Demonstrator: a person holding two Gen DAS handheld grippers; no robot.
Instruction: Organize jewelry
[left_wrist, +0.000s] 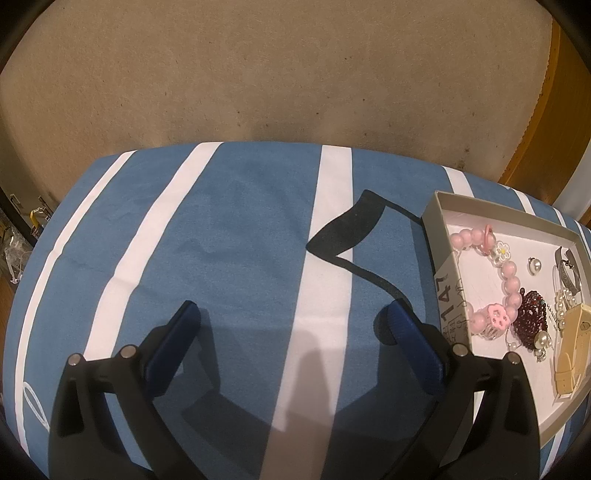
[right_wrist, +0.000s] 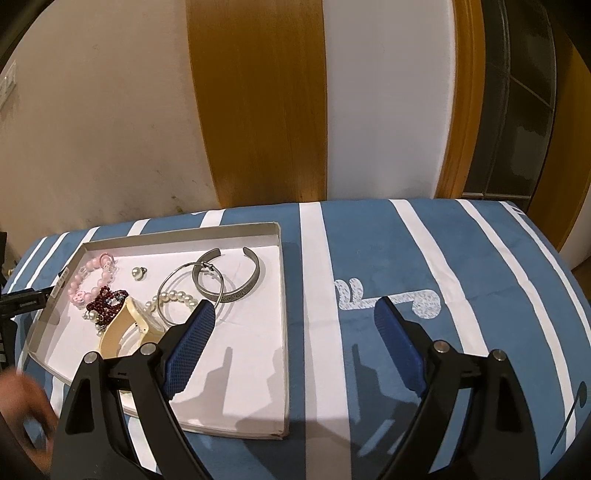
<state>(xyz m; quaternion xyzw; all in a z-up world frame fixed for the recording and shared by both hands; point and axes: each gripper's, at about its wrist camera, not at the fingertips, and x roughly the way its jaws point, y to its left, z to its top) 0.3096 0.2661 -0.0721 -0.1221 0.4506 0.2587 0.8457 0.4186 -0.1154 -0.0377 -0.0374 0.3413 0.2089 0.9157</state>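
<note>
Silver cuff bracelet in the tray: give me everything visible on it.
The silver cuff bracelet is a wide open band of dull grey metal, with a gap between its two ends on the far side. Lettering runs along its near outer face, too small to read. It lies flat on the white floor of the shallow cardboard tray, toward the far right part. A thin wire hoop overlaps its left side. No claw touches it.
</note>
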